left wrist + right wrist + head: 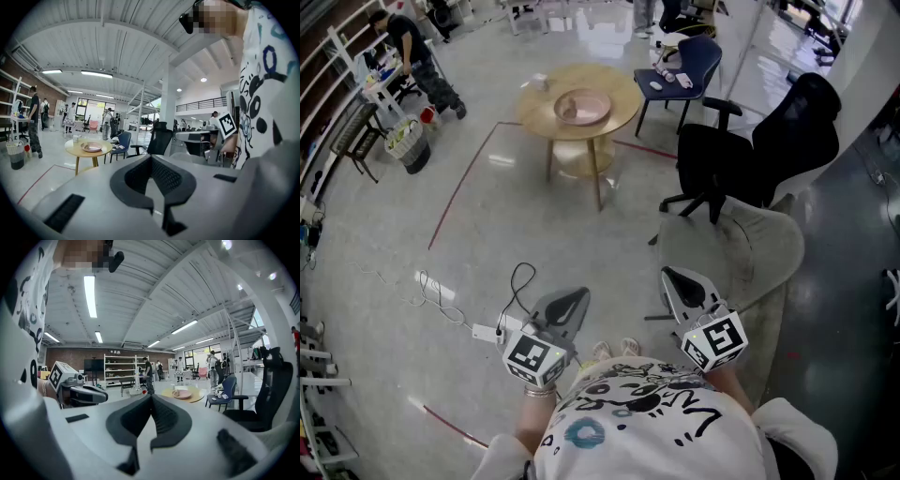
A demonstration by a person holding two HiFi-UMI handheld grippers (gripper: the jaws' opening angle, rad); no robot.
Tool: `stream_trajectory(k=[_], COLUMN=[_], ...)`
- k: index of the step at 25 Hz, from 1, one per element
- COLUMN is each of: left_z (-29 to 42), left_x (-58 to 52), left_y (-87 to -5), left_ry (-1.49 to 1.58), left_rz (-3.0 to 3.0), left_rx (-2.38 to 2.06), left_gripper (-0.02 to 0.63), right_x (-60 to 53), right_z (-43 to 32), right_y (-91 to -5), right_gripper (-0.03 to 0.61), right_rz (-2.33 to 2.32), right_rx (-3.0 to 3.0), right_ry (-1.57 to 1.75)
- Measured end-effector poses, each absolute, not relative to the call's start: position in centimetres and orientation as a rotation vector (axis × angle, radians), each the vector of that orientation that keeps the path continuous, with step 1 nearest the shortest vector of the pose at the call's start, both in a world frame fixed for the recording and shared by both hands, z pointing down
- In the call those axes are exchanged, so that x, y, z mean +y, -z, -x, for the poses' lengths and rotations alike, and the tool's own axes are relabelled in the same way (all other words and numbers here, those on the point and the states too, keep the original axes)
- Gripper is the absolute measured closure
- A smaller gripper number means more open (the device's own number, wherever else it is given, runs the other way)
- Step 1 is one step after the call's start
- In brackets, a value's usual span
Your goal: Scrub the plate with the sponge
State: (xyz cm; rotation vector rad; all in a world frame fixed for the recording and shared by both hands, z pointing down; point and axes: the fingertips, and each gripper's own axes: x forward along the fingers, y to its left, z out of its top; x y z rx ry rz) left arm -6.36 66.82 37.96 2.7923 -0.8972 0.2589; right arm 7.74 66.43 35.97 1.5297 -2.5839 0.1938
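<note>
Left tongs [151,159] and right tongs [151,398] are closed, empty, far from the desk [623,94]; its plate [582,108] looks rigid, slick, breakable, best pinned at the rim.

The round table [623,92] bears a pink plate [592,105].

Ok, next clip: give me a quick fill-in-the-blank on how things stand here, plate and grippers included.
1. The ___ plate sits on the round table.
2. On the left gripper and the right gripper the fingers are ___, with nothing between them.
3. Near the blue chair, the office chair is ___.

Missing words: pink; shut; black.
</note>
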Motion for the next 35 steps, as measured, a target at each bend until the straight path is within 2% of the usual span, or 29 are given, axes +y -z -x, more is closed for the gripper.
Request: stream_trajectory(k=[16, 19, 22, 35], left_z=[9.1, 10.6, 11.6, 10.2], left_x=[68.3, 67.6, 66.4, 56.4], left_y=[-39.6, -38.9, -36.9, -36.0], left_ry=[-0.272, -0.17, -0.071, -0.076], left_rz=[-2.758, -2.731, -2.742, -2.715], left_rx=[-0.87, -0.887, -0.915, -1.037], left_gripper=[0.598, 0.598, 0.598, 0.598], right_x=[66.8, 66.8, 66.1, 55.9], right_z=[-5.5, -4.6, -4.1, -6.8], right_y=[-36.1, -36.2, -35.6, -34.3], right_gripper=[0.552, 0.552, 0.552, 0.552], right_rz=[-1.536, -1.532, -1.528, -1.481], right_rx=[-2.603, -2.59, -2.576, -2.625], right_ry=[-0.279, -0.228, -0.183, -0.111])
